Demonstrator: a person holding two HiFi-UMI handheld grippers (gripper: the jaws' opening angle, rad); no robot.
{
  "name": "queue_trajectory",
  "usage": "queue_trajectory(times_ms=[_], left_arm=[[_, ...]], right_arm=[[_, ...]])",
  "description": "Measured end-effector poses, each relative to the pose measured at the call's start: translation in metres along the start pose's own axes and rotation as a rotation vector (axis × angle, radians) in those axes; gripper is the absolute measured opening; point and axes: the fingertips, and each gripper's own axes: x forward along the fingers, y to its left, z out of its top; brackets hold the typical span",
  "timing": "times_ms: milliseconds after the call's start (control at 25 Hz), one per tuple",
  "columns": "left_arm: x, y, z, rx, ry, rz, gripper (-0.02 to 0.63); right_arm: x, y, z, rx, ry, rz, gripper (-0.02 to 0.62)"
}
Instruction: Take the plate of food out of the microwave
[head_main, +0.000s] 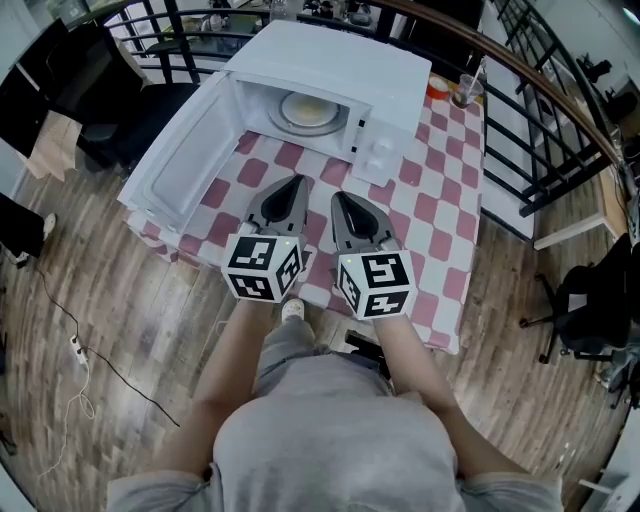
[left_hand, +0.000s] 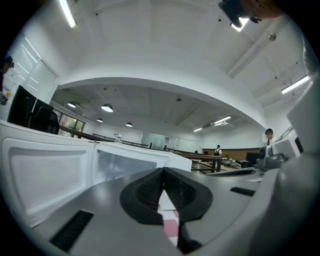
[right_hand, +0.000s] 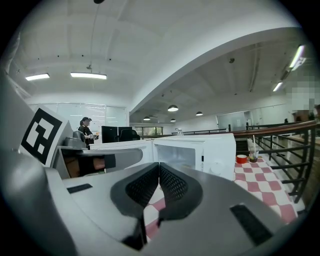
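Plate of food (head_main: 306, 112) sits inside the open microwave (head_main: 350, 75), at the far side. Left gripper (head_main: 297, 183) and right gripper (head_main: 339, 198) hover near, jaws together, empty. Reaching seems the step; next, jaws must open.

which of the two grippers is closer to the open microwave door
The left gripper: the microwave door hangs open on its side, while the right gripper sits farther over. Both are shut, empty.
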Motion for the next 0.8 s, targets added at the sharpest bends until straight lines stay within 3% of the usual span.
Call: queue_trajectory(times_ms=[800], left_arm=[[0.073,0.062,-0.012,-0.057,0.098,-0.125,0.006]], right_arm=[[0.081,-0.023,-0.005,0.037,0.046,-0.116,0.026]])
